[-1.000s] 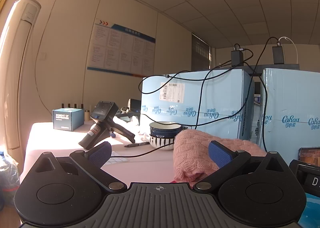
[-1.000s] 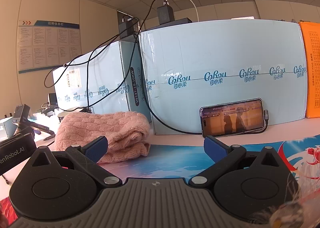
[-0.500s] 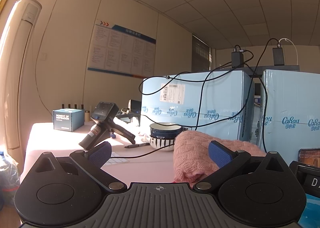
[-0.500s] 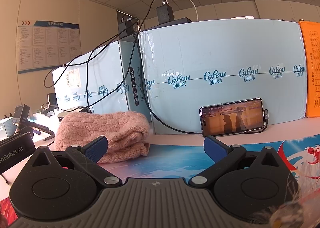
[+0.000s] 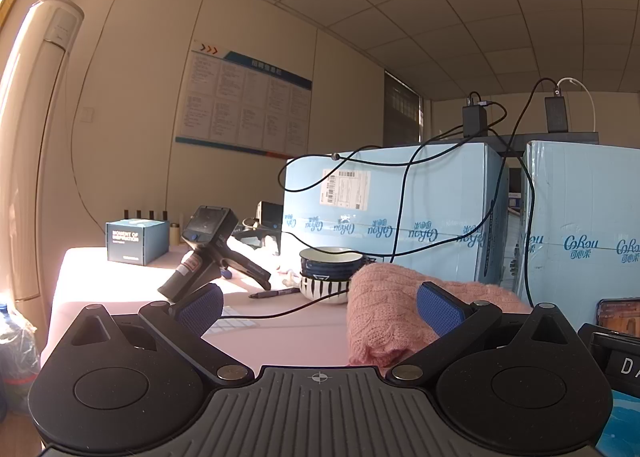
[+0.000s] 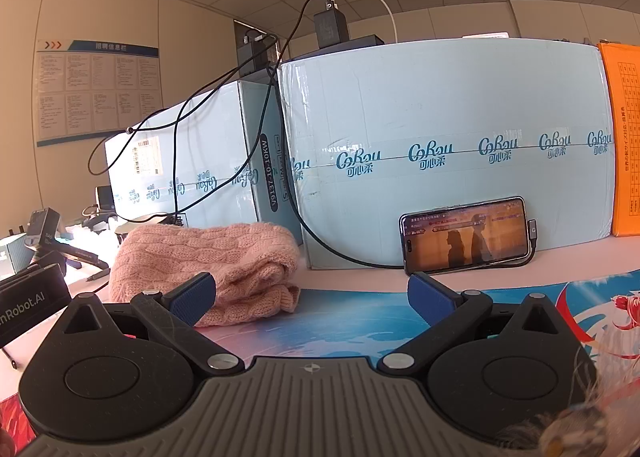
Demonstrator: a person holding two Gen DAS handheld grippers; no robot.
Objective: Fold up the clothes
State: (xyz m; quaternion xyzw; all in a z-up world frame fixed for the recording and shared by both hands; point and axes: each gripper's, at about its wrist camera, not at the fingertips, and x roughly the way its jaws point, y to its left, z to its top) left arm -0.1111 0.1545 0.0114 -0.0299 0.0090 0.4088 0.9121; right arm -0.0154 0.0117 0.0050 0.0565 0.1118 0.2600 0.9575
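A pink cable-knit sweater lies folded in a thick bundle on the table, just in front of the pale blue cartons. The same sweater shows in the left wrist view, partly behind my right-hand finger. My left gripper is open and low over the table, with the sweater's left end just beyond its right pad. My right gripper is open too, holding nothing; the sweater sits beyond its left pad.
Two big pale blue cartons wall off the back, with black cables hanging over them. A phone leans against the right carton. Stacked bowls, a pen, a black handheld device and a small blue box stand to the left.
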